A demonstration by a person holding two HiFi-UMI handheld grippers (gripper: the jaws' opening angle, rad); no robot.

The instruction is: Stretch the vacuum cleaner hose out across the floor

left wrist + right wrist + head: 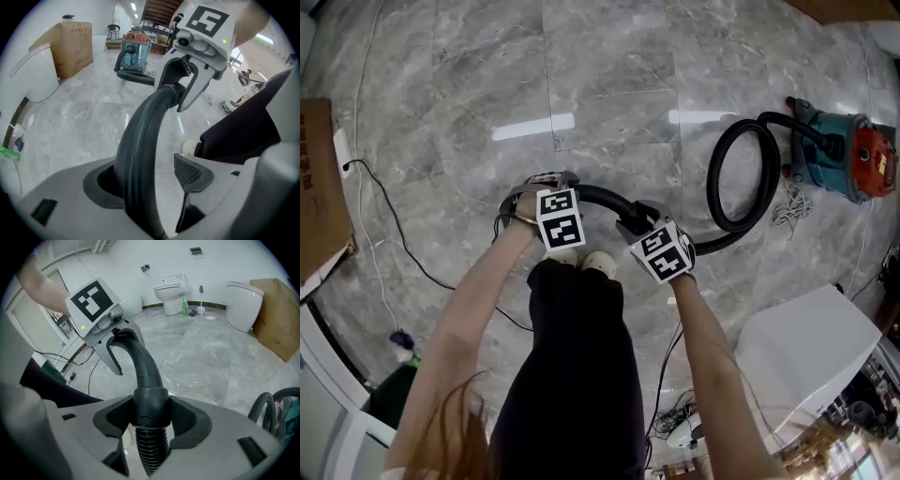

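2 grippers share the hose's rigid end, held off the floor in front of the person's feet. The left gripper is closed partway round the curved handle tube. The right gripper clamps the cuff where the ribbed hose begins. Further right, the hose lies in 1 tight loop beside the vacuum cleaner. This looks like the pick-up before pulling. Next, the end likely needs carrying away from the cleaner until the loop straightens.

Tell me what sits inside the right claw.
The black rigid cuff of the hose, clamped between the right claw's pads. The cuff covers the pad faces it touches.
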